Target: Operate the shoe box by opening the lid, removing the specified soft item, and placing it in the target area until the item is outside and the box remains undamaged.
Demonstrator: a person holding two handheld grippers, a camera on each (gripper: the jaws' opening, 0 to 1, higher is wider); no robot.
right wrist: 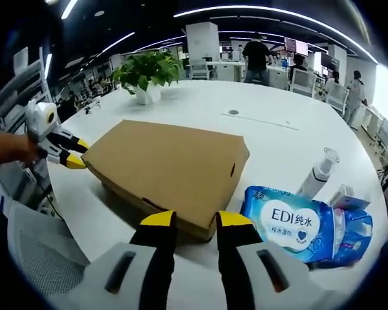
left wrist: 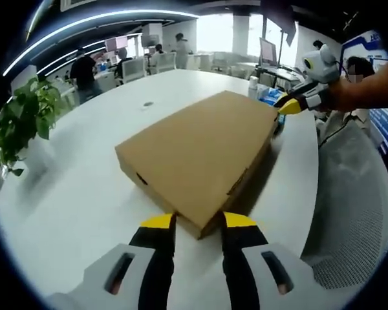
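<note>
On the white tabletop, the flat brown cardboard shoe box lies closed between two open, empty tools, left and right, which should lift the lid's corners together, gently

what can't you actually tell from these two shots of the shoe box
- Contents of the shoe box: hidden by its closed lid, left gripper view and right gripper view.
- Whether the left gripper or right gripper touches the box: the jaws stand apart at opposite corners, contact unclear.
- Small print on the blue wipes pack: too small, right gripper view.
- Bottle label: too small, partly behind the pack.
</note>
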